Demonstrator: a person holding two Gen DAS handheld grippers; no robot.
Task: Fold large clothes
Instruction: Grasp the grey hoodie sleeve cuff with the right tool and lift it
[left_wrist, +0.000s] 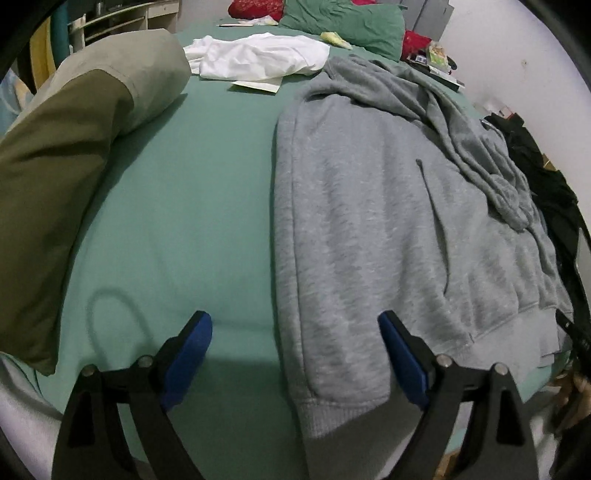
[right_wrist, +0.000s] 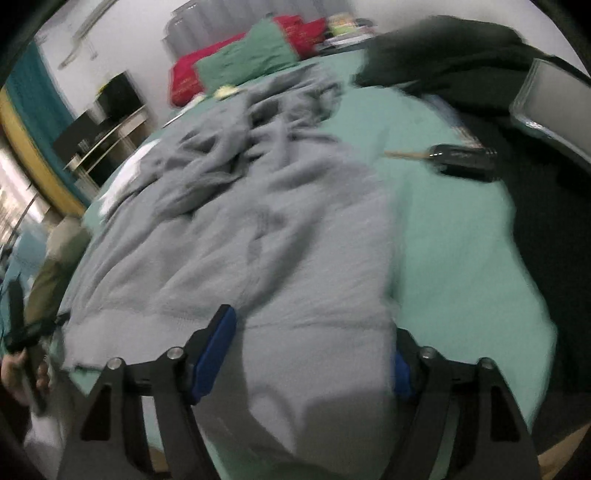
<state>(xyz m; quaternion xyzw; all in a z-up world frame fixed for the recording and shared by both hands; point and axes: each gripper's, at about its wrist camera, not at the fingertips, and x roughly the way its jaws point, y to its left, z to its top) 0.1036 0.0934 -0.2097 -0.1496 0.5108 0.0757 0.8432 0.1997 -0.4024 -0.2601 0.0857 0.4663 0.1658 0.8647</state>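
Hoodie (left_wrist: 369, 206) on the green bed (left_wrist: 192, 221), grey and partly folded: its left side is turned in to a long straight edge, hem nearest the cameras. Hood and one sleeve lie bunched at the far right (a rumpled heap, not yet tucked). Left tool (left_wrist: 295, 354) hovers spread wide over the hem's left corner, gripping nothing. Right tool (right_wrist: 314, 350) is spread wide too, straddling the hem's right corner, cloth between its fingers but not pinched. My read: early days. Sleeve, hood and the crosswise folds all remain, and a white garment (left_wrist: 255, 55) waits further up the bed.
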